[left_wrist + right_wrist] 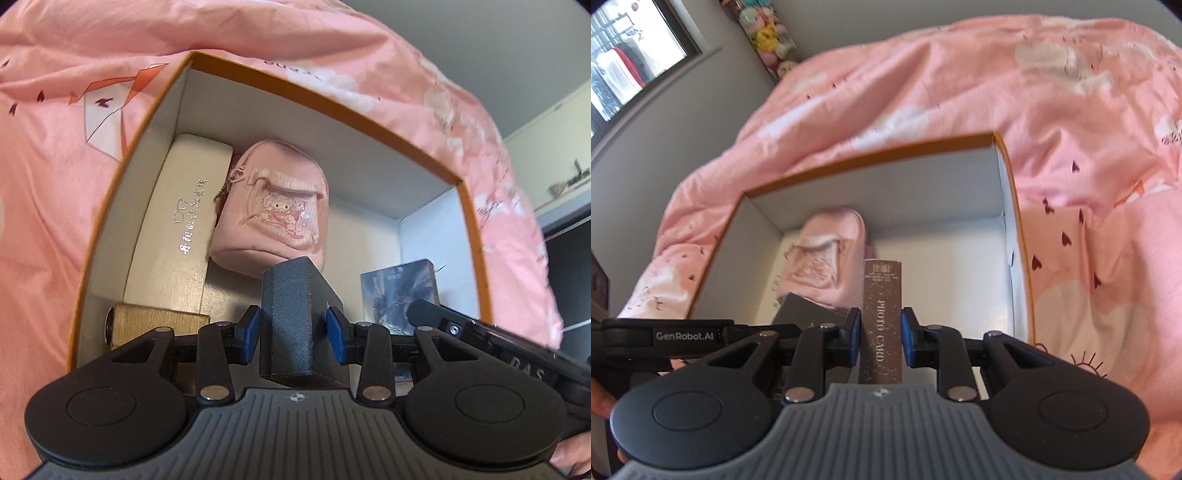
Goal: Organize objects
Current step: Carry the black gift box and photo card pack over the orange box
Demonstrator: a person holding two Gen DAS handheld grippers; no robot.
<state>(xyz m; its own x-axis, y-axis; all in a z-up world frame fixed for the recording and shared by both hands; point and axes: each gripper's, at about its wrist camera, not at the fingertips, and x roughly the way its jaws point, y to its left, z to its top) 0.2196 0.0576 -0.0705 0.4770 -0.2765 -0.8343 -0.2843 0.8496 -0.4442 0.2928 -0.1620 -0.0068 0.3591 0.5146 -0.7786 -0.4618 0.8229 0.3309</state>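
An open cardboard box with orange rim point(328, 99) lies on a pink bed cover. Inside it are a cream glasses case point(177, 229), a pink mini backpack pouch point(273, 206), a gold object point(155, 325) and a bluish picture box point(402, 288). My left gripper point(293, 328) is shut on a dark blue textured box point(288, 317), held over the box's inside. In the right wrist view my right gripper point(881, 332) is shut on a brown "PHOTO CARD" box point(882, 314), held above the cardboard box point(871, 155), beside the pouch point(827, 258).
The pink bed cover point(1034, 92) surrounds the box on all sides. A window point(628, 55) and a tube of plush toys point(768, 37) stand beyond the bed. The other gripper's body point(498, 339) reaches in from the right in the left wrist view.
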